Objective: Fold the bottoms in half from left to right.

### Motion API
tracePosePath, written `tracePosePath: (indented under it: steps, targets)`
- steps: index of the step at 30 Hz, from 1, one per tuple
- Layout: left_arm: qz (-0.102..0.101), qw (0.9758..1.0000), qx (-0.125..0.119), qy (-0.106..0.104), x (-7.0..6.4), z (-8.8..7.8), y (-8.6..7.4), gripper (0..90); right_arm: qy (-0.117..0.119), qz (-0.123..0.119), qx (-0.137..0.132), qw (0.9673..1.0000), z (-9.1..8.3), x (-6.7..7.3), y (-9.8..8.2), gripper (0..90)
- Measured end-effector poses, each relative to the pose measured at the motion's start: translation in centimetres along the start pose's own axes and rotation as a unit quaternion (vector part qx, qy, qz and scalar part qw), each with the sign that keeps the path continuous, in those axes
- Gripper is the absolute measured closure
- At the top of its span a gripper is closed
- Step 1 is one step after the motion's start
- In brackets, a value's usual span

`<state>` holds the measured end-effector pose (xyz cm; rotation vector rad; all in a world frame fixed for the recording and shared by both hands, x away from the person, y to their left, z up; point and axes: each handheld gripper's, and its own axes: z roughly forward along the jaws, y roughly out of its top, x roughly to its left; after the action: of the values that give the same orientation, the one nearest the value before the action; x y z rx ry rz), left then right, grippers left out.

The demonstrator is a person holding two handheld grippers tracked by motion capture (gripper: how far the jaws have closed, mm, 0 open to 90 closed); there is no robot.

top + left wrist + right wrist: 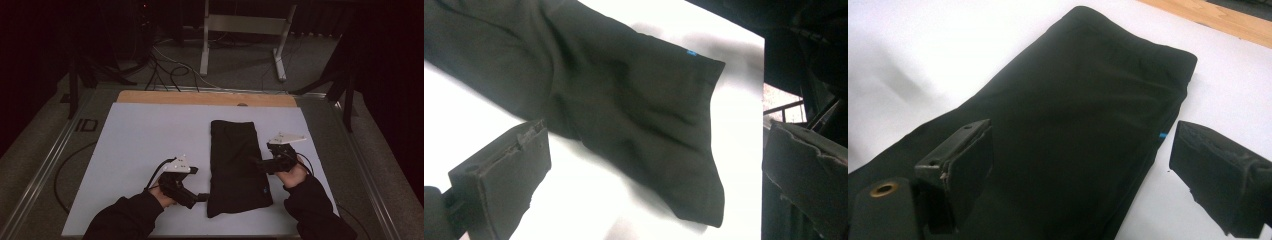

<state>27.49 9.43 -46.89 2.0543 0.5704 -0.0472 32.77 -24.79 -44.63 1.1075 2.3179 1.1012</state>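
1. While both grippers hover at the long sides of the black garment (235, 167), the left gripper (202, 196) sits just beside its near left edge with jaws spread wide and nothing between them; its own view shows the cloth's corner lying between the two jaws on the white board (145, 150).
2. At the opposite side, the right gripper (256, 165) reaches over the right edge, jaws likewise apart and empty, one above the fabric and one over bare board.
3. The garment lies flat and folded lengthwise, a little right of the board's middle, its long axis running away from the person.
4. The step in hand looks like taking hold of the edges for a further fold. To do it well, each gripper should slide its lower jaw under all layers at the edge before closing, so that no layer is left behind, and both should lift together.
5. A small blue tag (264, 189) sits at the near right edge; any writing on it is too small to read. The letters "ID" (86, 125) are marked on the table left of the board.
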Motion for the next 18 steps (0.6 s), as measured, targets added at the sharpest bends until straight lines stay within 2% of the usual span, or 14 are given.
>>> tracePosePath:
  steps: [3, 4, 8, 15, 18]
  targets:
    - [0.006, 1.0000, -0.001, 0.001, -0.2, -0.3, -0.2, 0.0, 0.001, -0.001, -0.001, 1.0000, -0.4, 0.2, -0.4, 10.4]
    - [0.009, 1.0000, -0.003, 0.003, -0.4, -0.5, -0.3, 0.0, 0.001, 0.006, -0.003, 1.0000, -0.7, 0.4, -0.6, 10.4]
    - [0.008, 0.9999, -0.009, 0.006, -0.4, -1.3, -0.9, 0.0, 0.012, 0.010, -0.004, 0.9999, -1.6, 1.0, -1.4, 11.5]
    - [-0.002, 0.9996, -0.013, 0.023, 0.1, -2.7, -2.3, 0.0, 0.016, 0.020, -0.014, 0.9996, -3.9, 2.3, -3.3, 13.9]
    - [-0.013, 0.9994, -0.019, 0.027, 0.4, -3.0, -2.8, 0.0, 0.021, 0.028, -0.005, 0.9994, -4.3, 2.8, -4.2, 14.2]
